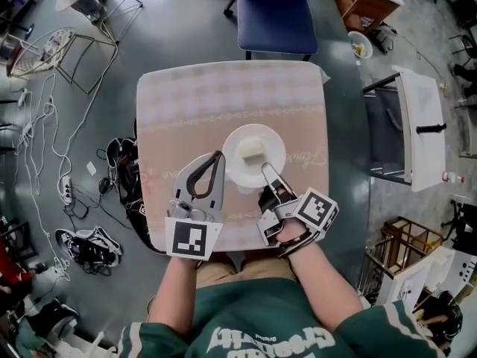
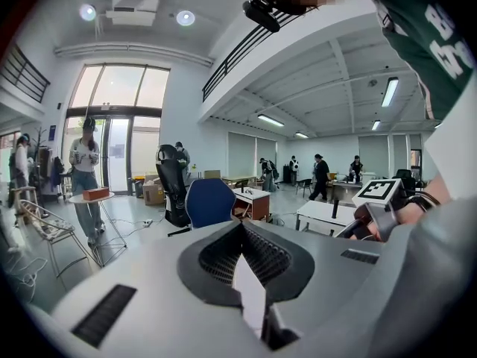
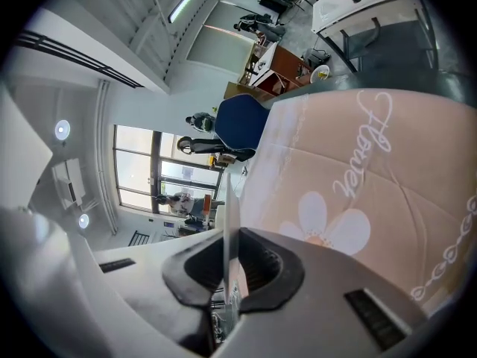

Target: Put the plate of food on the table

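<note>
A white plate point(image 1: 272, 144) with a pale block of food point(image 1: 252, 152) sits over the middle of a square table covered in a pink checked cloth point(image 1: 186, 103). My left gripper point(image 1: 219, 157) is shut on the plate's left rim. My right gripper point(image 1: 267, 169) is shut on its near right rim. The rim shows edge-on as a white sliver point(image 2: 250, 293) between the jaws of the left gripper point(image 2: 242, 245), and as a thin white line point(image 3: 228, 215) between those of the right gripper point(image 3: 229, 274). I cannot tell whether the plate touches the cloth point(image 3: 358, 192).
A blue chair point(image 1: 279, 13) stands at the table's far side. Cables and shoes point(image 1: 89, 245) lie on the floor to the left, beyond a wire rack point(image 1: 45, 51). A white desk point(image 1: 421, 125) and a wooden crate point(image 1: 406, 241) stand to the right. People point(image 2: 83, 170) stand far off.
</note>
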Available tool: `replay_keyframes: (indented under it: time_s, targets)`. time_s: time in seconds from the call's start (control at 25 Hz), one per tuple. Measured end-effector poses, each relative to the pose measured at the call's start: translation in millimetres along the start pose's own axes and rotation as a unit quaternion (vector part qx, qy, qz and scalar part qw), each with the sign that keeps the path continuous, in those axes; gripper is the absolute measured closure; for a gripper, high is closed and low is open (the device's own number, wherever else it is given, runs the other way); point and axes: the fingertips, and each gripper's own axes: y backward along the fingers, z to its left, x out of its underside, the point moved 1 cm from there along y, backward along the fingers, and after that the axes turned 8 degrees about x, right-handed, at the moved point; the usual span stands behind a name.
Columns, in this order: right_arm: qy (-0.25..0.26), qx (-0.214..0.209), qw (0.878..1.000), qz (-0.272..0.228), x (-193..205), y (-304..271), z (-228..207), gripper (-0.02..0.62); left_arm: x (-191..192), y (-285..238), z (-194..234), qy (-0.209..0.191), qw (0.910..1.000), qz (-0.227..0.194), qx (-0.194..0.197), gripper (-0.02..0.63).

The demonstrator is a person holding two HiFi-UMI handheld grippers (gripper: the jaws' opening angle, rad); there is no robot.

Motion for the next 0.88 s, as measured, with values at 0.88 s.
replay_keyframes:
  time_s: [0.88]
  targets:
    - [-0.007, 0.055, 0.998, 0.024, 41.0, -59.2, -24.9, 0.565, 42.6, 15.0, 45.2, 0.026, 0.9992, 0.020, -0.024, 0.597]
